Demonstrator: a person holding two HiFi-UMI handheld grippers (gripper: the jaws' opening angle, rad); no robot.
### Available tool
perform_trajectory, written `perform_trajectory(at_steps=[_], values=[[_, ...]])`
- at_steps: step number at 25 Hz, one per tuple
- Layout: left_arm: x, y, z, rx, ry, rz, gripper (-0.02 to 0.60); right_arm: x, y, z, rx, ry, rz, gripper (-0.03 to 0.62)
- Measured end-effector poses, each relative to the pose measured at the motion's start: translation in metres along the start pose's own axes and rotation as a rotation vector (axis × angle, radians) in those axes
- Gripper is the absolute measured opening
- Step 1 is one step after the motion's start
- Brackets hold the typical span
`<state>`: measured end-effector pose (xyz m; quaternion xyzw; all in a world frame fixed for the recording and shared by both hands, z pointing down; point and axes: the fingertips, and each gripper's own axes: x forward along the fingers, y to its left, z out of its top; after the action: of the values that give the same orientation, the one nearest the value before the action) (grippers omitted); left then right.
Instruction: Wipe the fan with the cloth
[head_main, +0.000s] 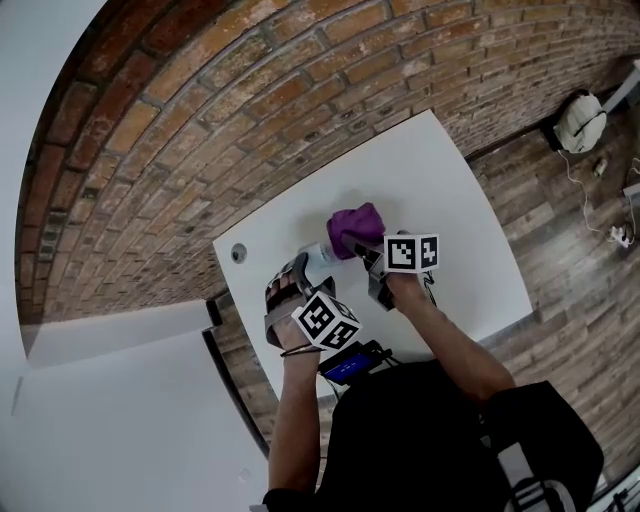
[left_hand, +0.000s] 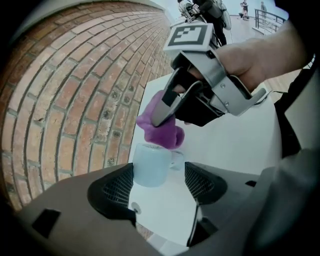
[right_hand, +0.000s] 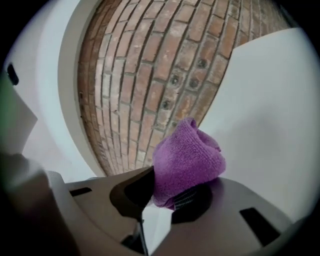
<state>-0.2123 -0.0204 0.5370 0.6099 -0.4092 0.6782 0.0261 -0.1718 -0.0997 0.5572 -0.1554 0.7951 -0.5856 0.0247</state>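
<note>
A small pale blue fan (head_main: 318, 258) stands on the white table (head_main: 450, 190). In the left gripper view the fan (left_hand: 150, 165) sits between the tips of my left gripper (left_hand: 159, 182). Its left side is against one pad, and a strip of table shows on the other side. A purple cloth (head_main: 355, 228) rests on top of the fan, bunched up. My right gripper (head_main: 368, 258) is shut on the cloth (right_hand: 187, 160) and comes in from the right. In the left gripper view, the right gripper (left_hand: 160, 117) presses the cloth (left_hand: 165, 134) onto the fan's top.
A brick wall (head_main: 230, 120) runs along the table's far side. A small round hole (head_main: 238, 253) sits near the table's left corner. Wooden floor (head_main: 560, 230) lies to the right, with a white appliance (head_main: 582, 122) and cables on it.
</note>
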Motion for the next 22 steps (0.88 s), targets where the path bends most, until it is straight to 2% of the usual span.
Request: perform_trajectory(at_steps=[2,3,8,13,17,19,22], values=[[0.0,0.0,-0.001,-0.003,0.0,0.001,0.325,0.013,0.014,-0.009,-0.023,0.059,0.053,0.072],[0.0,0.0,-0.001,-0.005,0.0,0.002,0.325,0.019,0.012,-0.018,-0.029,0.098,0.043,0.072],[0.001,-0.001,0.0,-0.005,0.003,0.003,0.325,0.033,-0.033,-0.045,-0.018,0.202,-0.104,0.072],[0.001,0.0,0.0,-0.001,0.006,0.011,0.325,0.036,-0.07,-0.064,-0.166,0.358,-0.272,0.072],[0.001,-0.001,0.001,-0.01,0.0,0.01,0.325,0.028,-0.077,-0.07,-0.338,0.519,-0.337,0.072],[0.001,-0.002,0.002,-0.011,-0.003,0.008,0.324,0.022,-0.079,-0.053,-0.394,0.492,-0.379,0.072],[0.002,-0.001,0.002,-0.012,-0.007,0.009,0.325,0.022,-0.072,-0.008,-0.36,0.278,-0.392,0.071]])
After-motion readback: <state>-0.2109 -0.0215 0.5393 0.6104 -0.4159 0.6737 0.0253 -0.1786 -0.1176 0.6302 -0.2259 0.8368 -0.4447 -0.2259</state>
